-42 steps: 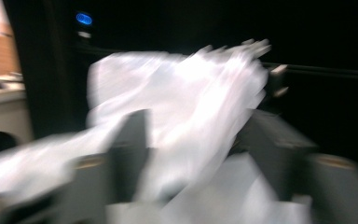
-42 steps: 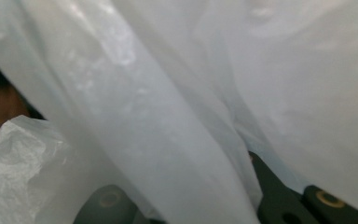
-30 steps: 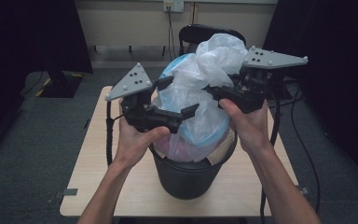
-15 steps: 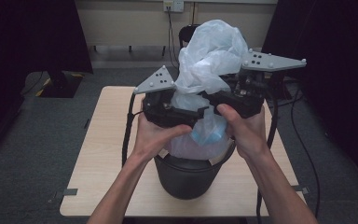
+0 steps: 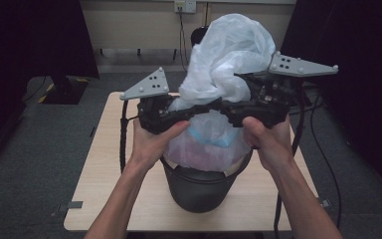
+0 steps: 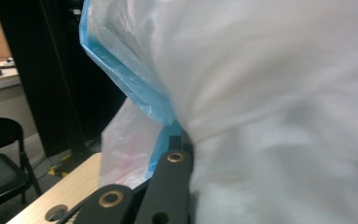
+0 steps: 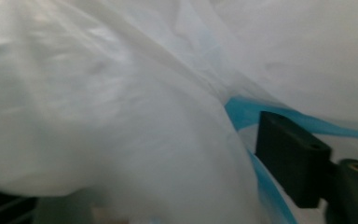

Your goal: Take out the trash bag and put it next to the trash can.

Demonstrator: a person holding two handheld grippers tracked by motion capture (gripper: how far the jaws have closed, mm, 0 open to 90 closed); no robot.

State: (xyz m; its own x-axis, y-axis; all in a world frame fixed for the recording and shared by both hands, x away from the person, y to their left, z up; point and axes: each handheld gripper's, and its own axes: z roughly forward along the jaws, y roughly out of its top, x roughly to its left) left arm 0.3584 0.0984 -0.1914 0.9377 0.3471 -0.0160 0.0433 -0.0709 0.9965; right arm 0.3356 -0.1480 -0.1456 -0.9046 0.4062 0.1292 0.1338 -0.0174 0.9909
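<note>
Both grippers, the left gripper [image 5: 206, 107] and the right gripper [image 5: 229, 107], pinch the white bag [image 5: 229, 55] above the black bin [image 5: 204, 186] (their jaw tips are buried in plastic, so the grip is hard to confirm).

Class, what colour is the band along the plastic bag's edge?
Blue band, clearest in the left gripper view.

The thin, translucent white plastic bag [image 5: 227, 59] is crinkled and faintly glossy, with a smooth blue plastic band [image 6: 135, 86] along its edge. The round black plastic bin [image 5: 204, 186] has a smooth, slightly shiny wall. The pale wood-grain laminate table [image 5: 104, 164] is matt and smooth.
</note>
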